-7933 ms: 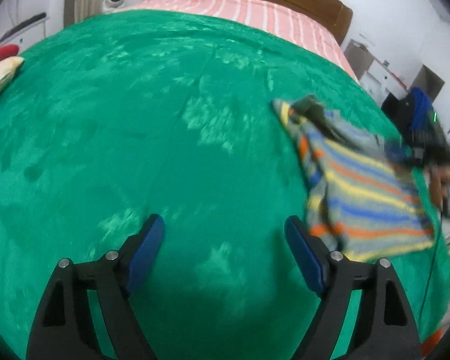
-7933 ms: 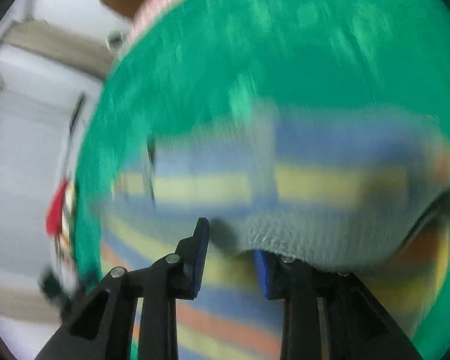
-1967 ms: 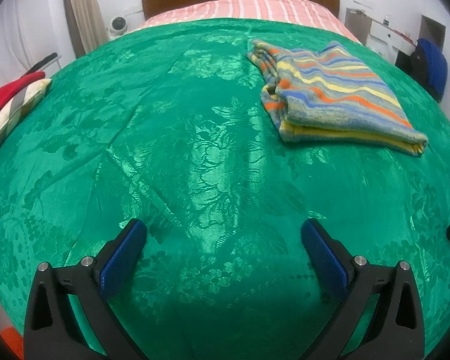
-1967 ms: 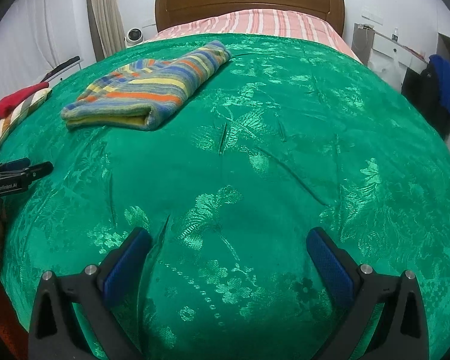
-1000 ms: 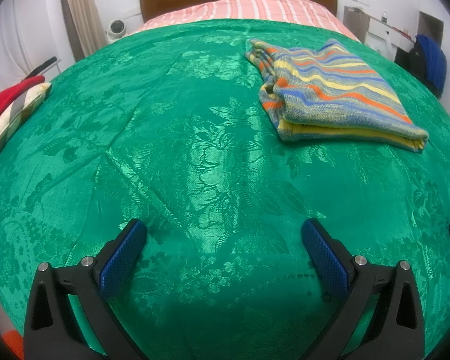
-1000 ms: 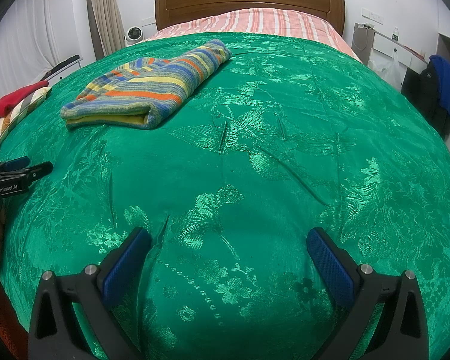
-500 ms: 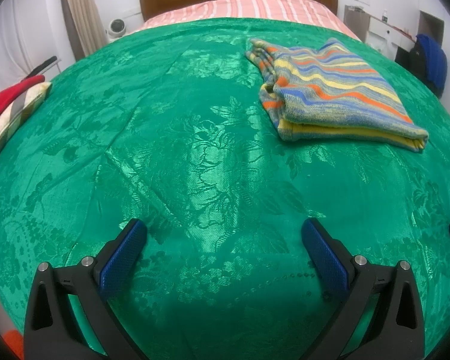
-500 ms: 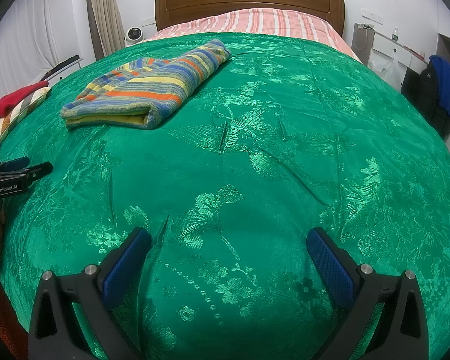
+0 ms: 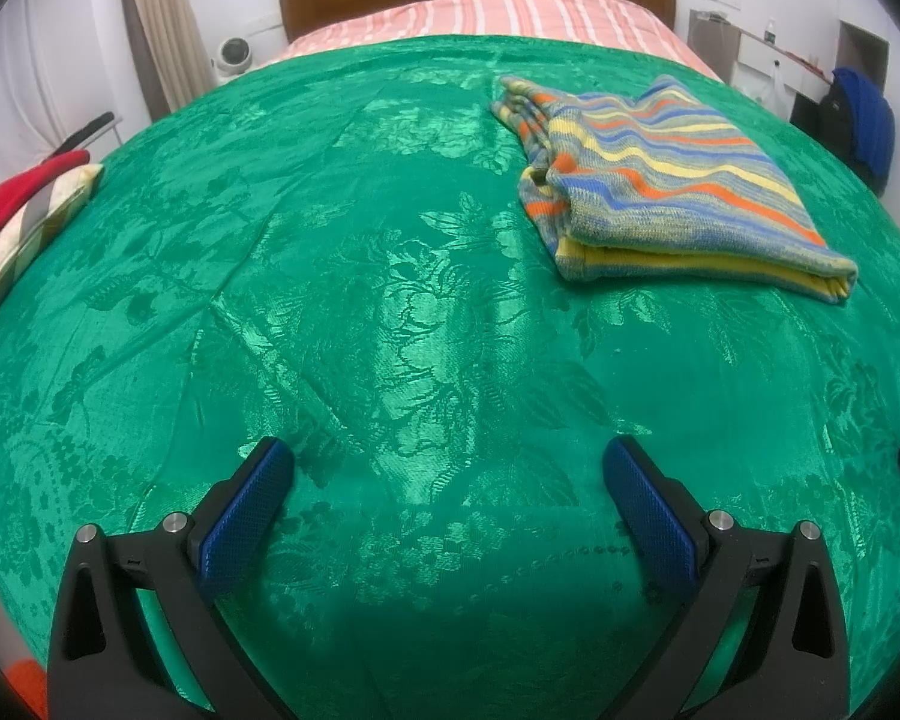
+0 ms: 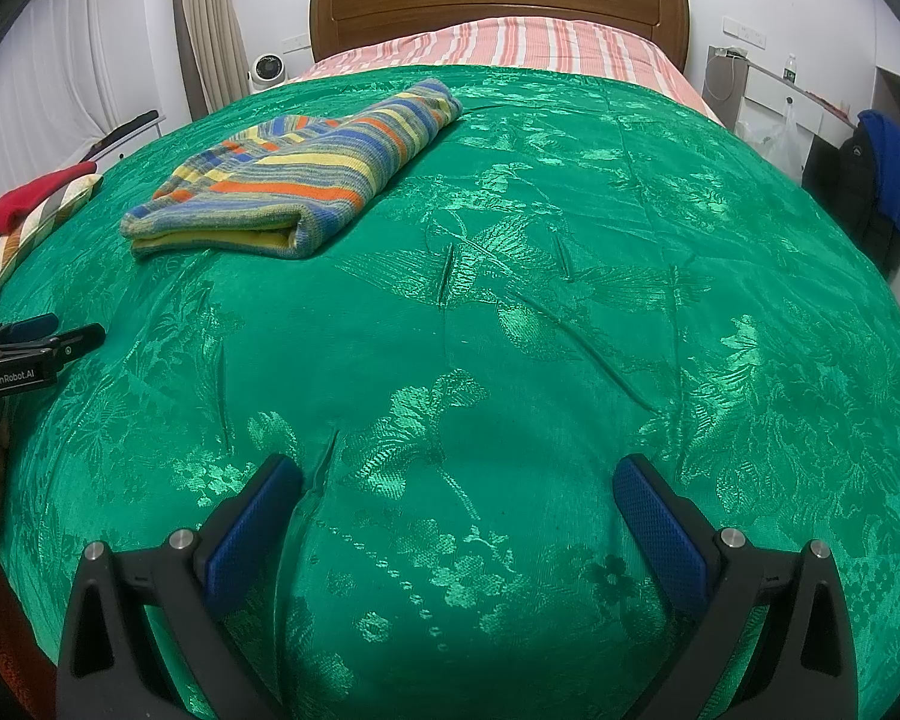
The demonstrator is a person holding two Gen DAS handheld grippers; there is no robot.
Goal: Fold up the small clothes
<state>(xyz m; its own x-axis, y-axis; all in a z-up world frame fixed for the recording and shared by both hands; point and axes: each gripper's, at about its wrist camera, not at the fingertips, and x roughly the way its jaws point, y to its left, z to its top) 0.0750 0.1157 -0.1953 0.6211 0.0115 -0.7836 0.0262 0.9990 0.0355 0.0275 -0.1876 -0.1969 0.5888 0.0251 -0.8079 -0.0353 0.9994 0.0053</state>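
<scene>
A striped knit garment [image 9: 666,180] lies folded into a thick rectangle on the green bedspread [image 9: 390,312], toward the head of the bed. In the right wrist view the same folded garment [image 10: 306,174] sits at the upper left. My left gripper [image 9: 450,510] hovers open over the bedspread near the foot, well short of the garment, with nothing between its blue pads. My right gripper [image 10: 459,516] is open too, empty, over bare bedspread [image 10: 540,330]. The left gripper's fingers [image 10: 42,342] show at the left edge of the right wrist view, with a hand below them.
A wooden headboard [image 10: 498,0] and a pink striped sheet [image 10: 510,42] lie beyond the bedspread. Red and checked cloth [image 9: 18,210] is piled off the left side. A blue and black garment [image 10: 888,180] hangs at the right, by a white shelf [image 10: 774,90]. A small fan [image 10: 267,69] stands by the curtain.
Since about eight seconds ago the right gripper let go of the striped garment, which now lies folded on the bed. Over the last second nothing visibly moved.
</scene>
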